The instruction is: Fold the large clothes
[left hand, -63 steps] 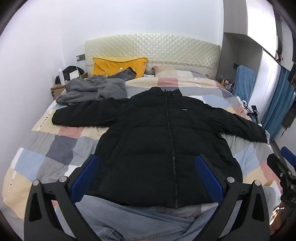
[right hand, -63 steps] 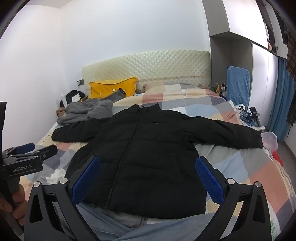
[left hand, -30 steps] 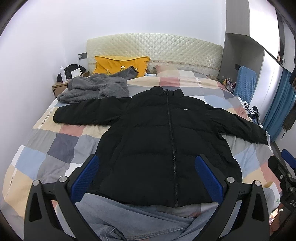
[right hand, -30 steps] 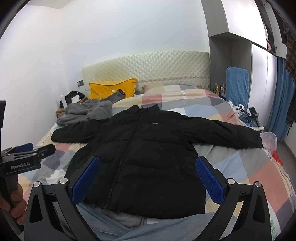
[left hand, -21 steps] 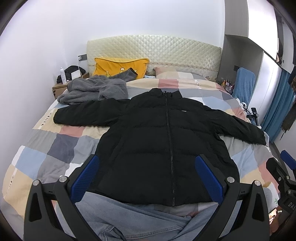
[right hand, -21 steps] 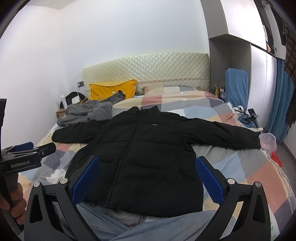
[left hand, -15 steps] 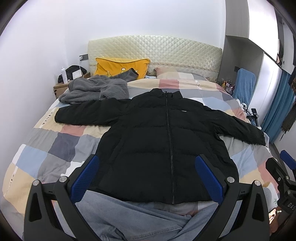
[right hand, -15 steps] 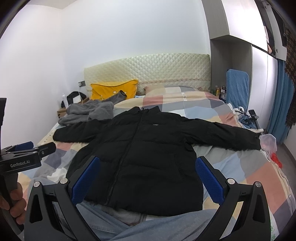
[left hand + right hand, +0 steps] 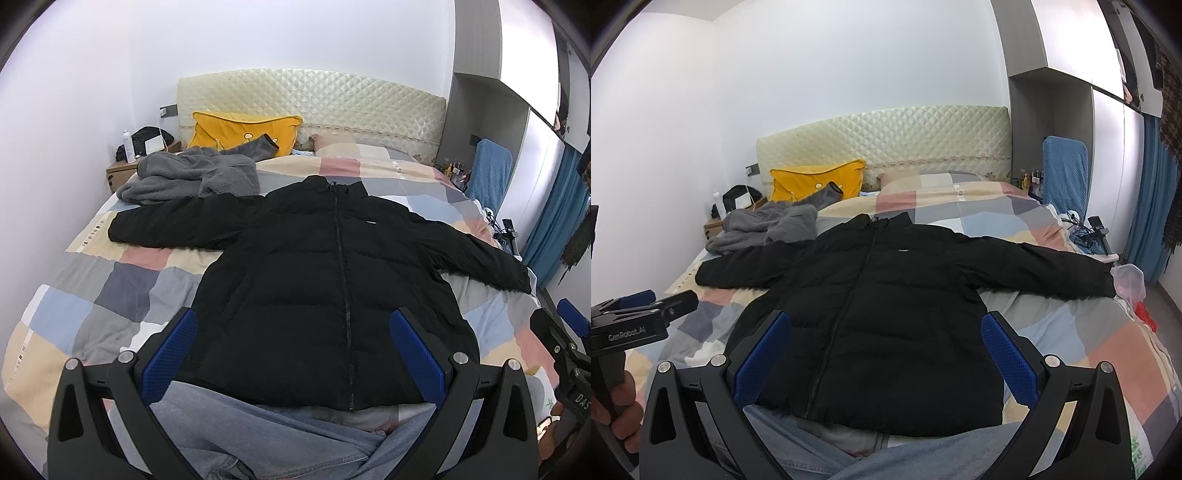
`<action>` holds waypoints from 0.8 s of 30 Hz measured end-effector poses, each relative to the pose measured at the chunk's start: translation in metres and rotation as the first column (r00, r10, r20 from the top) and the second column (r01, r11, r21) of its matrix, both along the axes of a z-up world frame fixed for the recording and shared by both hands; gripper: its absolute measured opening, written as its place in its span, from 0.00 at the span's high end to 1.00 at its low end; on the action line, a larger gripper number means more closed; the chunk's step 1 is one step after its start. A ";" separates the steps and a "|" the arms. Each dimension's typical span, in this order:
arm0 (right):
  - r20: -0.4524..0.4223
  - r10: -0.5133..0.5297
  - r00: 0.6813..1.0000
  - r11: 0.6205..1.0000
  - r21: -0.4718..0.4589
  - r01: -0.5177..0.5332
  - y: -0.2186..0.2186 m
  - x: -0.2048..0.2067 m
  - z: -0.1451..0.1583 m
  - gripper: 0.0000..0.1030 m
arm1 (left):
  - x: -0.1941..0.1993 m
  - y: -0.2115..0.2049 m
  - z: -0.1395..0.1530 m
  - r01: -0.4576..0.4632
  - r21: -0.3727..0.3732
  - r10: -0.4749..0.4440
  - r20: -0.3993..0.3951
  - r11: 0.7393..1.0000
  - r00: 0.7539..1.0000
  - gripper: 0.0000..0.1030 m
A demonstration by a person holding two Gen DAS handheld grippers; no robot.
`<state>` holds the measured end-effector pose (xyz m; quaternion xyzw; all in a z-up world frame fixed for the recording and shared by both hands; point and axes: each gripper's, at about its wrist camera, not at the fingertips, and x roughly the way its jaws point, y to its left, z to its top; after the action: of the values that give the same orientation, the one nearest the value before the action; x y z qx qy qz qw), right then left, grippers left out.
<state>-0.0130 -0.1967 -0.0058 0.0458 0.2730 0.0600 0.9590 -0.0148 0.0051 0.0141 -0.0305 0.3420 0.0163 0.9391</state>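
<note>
Since the earlier frames both views sit slightly higher; nothing on the bed has shifted. The black puffer jacket (image 9: 332, 288) lies flat, zipped, sleeves outspread on the patchwork bed (image 9: 122, 288). Left tool (image 9: 295, 347) and right tool (image 9: 886, 350) gape wide, empty. Judged bulky, soft, slippery: grip a cuff or the hem.

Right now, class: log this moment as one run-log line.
stage: pre-fold | black jacket: flat, sleeves spread | left gripper: open | right gripper: open, empty

My two views are evenly lit by soft, diffuse light. Shadows are faint. Fisheye distortion bends the edges; corners vignette black. Focus is sharp, without glare.
</note>
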 end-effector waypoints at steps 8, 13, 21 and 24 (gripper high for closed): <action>-0.030 0.015 0.999 1.000 0.002 -0.015 0.005 0.008 -0.005 0.00 | 0.010 0.008 -0.006 0.002 -0.005 -0.002 -0.017 1.000 1.000 0.00; -0.031 0.003 1.000 1.000 -0.003 -0.003 0.005 0.009 -0.006 0.00 | 0.012 0.010 -0.008 0.003 -0.011 -0.003 -0.019 1.000 1.000 0.00; -0.025 -0.005 1.000 1.000 -0.006 0.005 0.004 0.012 -0.004 0.00 | 0.018 0.007 -0.010 0.010 -0.010 -0.010 -0.009 1.000 1.000 0.00; -0.022 -0.008 1.000 1.000 -0.003 0.008 0.001 0.014 -0.004 0.00 | 0.019 0.005 -0.010 0.012 -0.010 -0.012 -0.006 1.000 1.000 0.00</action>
<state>0.0008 -0.1954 -0.0095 0.0460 0.2833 0.0550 0.9564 0.0045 0.0103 0.0039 -0.0330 0.3451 0.0093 0.9380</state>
